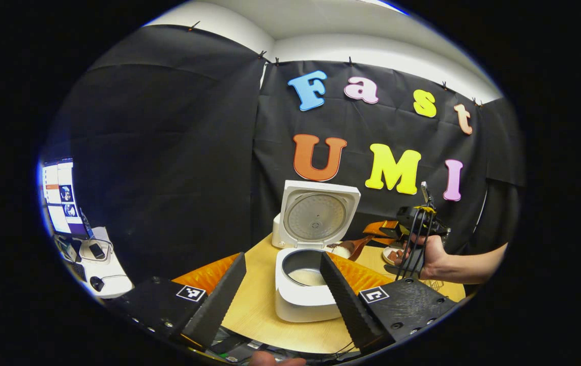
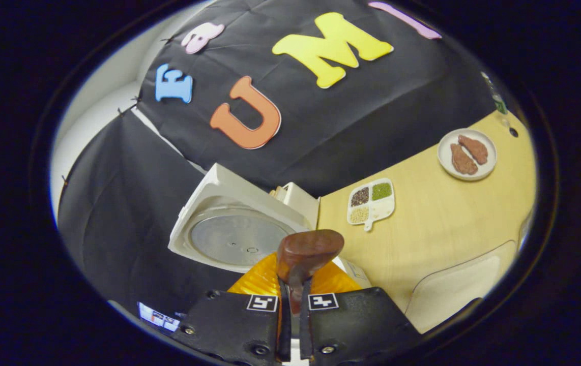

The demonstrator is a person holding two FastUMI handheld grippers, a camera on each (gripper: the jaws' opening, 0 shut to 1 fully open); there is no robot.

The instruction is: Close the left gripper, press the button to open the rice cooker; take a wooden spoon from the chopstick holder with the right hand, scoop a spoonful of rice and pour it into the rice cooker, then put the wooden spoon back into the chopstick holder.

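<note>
— Rice cooker [image 1: 304, 284] first: where does it stand?
— On the pale wooden surface [image 1: 255, 305], toward the black cloth wall. Its lid [image 1: 317, 216] stands upright and open, with the round metal inner plate facing forward. In the left gripper view the inner pot holds a low layer of white rice [image 1: 307, 277].
— And an orange mat?
— An orange mat [image 1: 208, 273] lies beside the cooker's base on the surface.
— What of the left gripper?
— The left gripper [image 1: 283, 284] is spread wide with nothing between its fingers, which frame the cooker from the near side.
— The right one?
— In the left gripper view the right gripper [image 1: 379, 231] is held by a hand [image 1: 430, 256] to the right of the cooker, above the surface. In the right gripper view its fingers [image 2: 284, 315] are pressed close on the handle of the wooden spoon [image 2: 310, 250].
— Where is the spoon's bowl?
— Just by the rim of the open pot, carrying a small heap of rice, seen in the left gripper view.
— Anything smaller?
— A four-part dish of grains [image 2: 372, 201] and a round plate [image 2: 466, 153] with two brown pieces lie farther along the surface. A monitor [image 1: 61, 199] glows on a side desk.
</note>
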